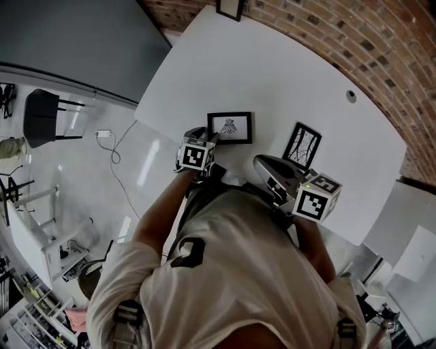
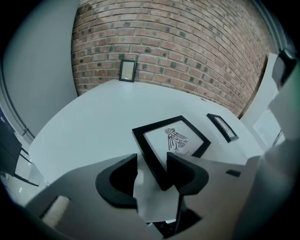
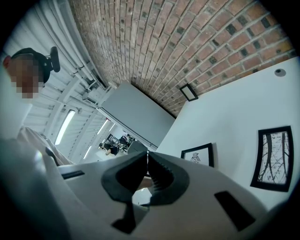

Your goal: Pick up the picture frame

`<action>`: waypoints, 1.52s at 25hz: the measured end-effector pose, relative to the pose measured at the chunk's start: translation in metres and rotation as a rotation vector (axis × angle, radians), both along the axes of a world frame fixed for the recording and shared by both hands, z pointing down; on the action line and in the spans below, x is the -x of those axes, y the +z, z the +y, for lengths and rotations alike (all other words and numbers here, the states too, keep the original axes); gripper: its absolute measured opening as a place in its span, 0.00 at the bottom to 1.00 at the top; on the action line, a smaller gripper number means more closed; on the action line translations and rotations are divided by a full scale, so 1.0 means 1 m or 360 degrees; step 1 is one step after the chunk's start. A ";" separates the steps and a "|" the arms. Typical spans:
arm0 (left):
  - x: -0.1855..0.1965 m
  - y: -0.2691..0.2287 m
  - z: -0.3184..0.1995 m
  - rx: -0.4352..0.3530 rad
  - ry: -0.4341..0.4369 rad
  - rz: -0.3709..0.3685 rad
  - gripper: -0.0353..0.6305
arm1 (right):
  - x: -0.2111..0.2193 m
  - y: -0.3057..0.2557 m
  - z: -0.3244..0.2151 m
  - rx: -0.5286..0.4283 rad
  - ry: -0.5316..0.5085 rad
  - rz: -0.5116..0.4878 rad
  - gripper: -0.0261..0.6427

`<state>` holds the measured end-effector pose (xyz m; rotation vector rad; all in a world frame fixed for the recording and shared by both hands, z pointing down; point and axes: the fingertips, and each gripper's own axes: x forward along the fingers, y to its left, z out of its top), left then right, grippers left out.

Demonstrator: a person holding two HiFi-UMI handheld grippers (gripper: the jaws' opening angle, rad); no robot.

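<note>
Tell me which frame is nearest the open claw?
The bird frame: its corner sits between the jaws of the left gripper. The branch frame lies apart; the small frame stands at the wall.

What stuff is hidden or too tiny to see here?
- Bird frame: part of its near edge is hidden behind the left claw, left gripper view.
- Wall frame: cut off by the top edge, head view; its picture is too small everywhere.
- Branch frame: too slanted to read, left gripper view.

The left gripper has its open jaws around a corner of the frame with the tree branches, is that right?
No: the left gripper has its open jaws around a corner of the bird-drawing frame, as the left gripper view shows. The tree-branch frame lies apart.
</note>
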<state>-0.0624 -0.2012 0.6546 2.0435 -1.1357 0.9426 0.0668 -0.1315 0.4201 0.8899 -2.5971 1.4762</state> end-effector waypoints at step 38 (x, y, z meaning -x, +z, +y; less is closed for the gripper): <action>0.041 0.001 0.058 0.0131 -0.0356 -0.0039 0.44 | 0.016 0.000 0.018 -0.0010 -0.0178 -0.0026 0.05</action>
